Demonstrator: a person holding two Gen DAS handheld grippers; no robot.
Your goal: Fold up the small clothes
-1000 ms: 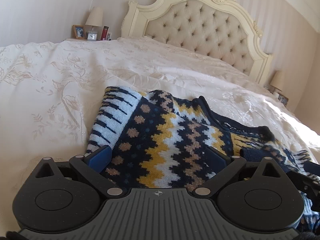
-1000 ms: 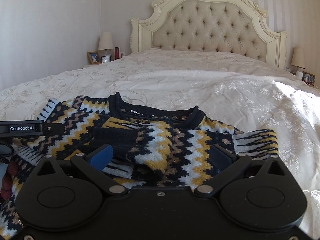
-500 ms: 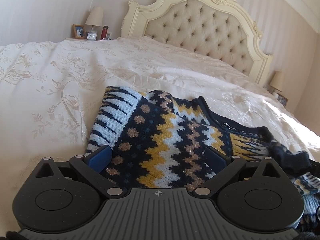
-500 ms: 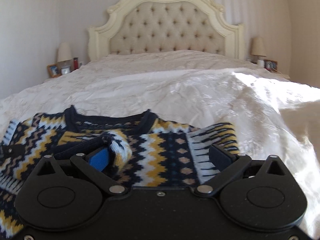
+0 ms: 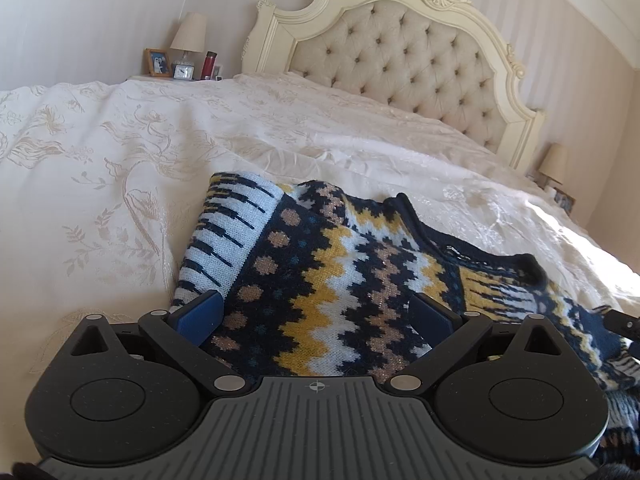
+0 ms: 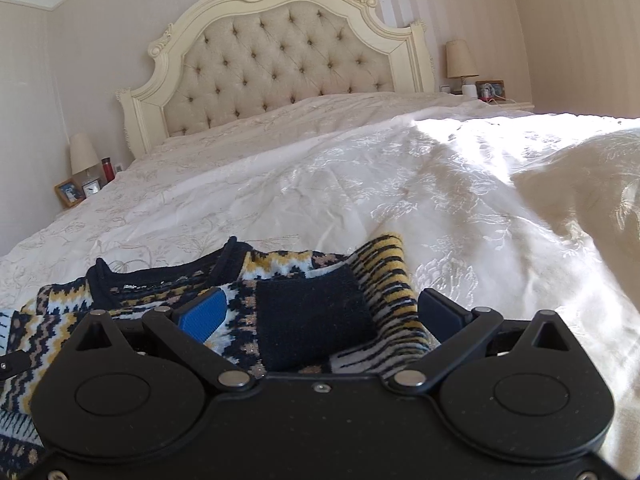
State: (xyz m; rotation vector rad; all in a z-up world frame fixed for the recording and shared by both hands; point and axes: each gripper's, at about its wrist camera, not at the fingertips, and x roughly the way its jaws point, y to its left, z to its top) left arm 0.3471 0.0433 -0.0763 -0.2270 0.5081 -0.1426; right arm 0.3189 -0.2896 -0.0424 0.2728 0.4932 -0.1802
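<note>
Lying spread on the cream embroidered bedspread [image 5: 100, 184], the patterned knit sweater [image 5: 320, 280] fills the ground directly ahead of both claws. Starting at the left, the left gripper [image 5: 316, 314] hovers low over the sweater's left half with its jaws spread wide and nothing held; the blue pad [image 5: 198, 312] of its left finger sits over the white-and-navy striped sleeve edge, and the right finger over the yellow and white zigzag bands. Beyond its fingertips the navy neckline [image 5: 420, 224] curves away to the right, and a sliver of the other tool [image 5: 624, 322] shows at the far right edge. Far ahead and to its left, a nightstand carries a lamp [image 5: 189, 34], a photo frame [image 5: 158, 63], a small clock and a red bottle [image 5: 209, 66]; the tufted headboard [image 5: 400, 64] rises ahead. Moving right, the right gripper [image 6: 320, 314] is likewise opened wide and empty, poised over the sweater's right side. Between its fingers lies a folded-in sleeve ending in a plain navy cuff [image 6: 310, 316], resting on top of the body, with yellow and navy stripes just right of it under the right finger. To the right of that claw the bedspread is bare and brightly sunlit, and another lamp [image 6: 461, 60] stands far ahead beside the headboard.
</note>
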